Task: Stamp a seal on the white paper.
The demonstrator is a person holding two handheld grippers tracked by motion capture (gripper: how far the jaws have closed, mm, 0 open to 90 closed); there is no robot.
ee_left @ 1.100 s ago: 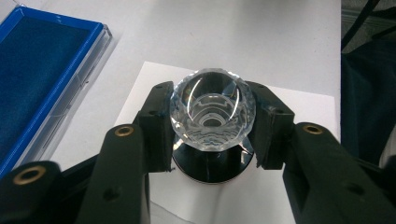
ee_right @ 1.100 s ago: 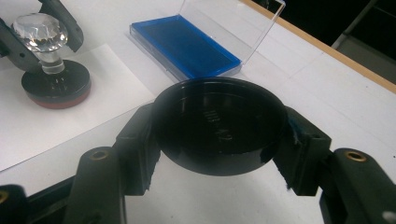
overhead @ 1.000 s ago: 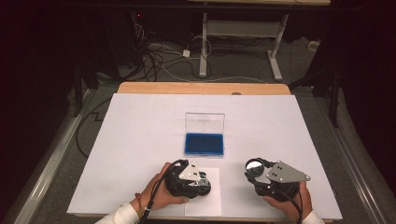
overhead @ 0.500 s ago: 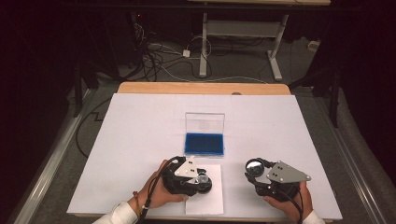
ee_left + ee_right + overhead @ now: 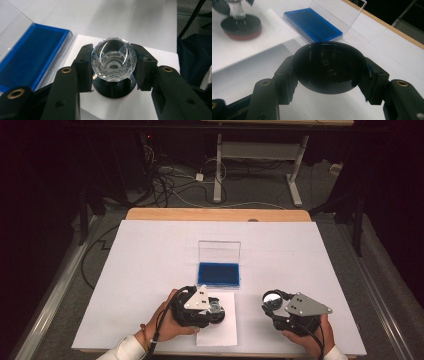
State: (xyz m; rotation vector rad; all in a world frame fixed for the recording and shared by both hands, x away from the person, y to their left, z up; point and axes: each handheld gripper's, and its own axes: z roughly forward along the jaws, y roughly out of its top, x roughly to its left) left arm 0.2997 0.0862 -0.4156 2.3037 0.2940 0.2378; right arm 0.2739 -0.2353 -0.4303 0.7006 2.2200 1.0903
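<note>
My left gripper [image 5: 113, 65], clamped on the faceted glass stopper [image 5: 113, 61], has edged right onto the paper sheet [image 5: 217, 325] beside the open blue case [image 5: 218, 274], while my right gripper [image 5: 329, 68] holds the black cap [image 5: 329, 67] just above the counter [image 5: 150, 250].

A lab or recording studio, dimly lit. The bench [image 5: 150, 250] is covered with a plain white sheet, its wooden edge showing at the far side. Beyond it, loose cables [image 5: 170, 182] snake over grey floor, and a white metal desk frame [image 5: 255, 155] stands against darkness.
</note>
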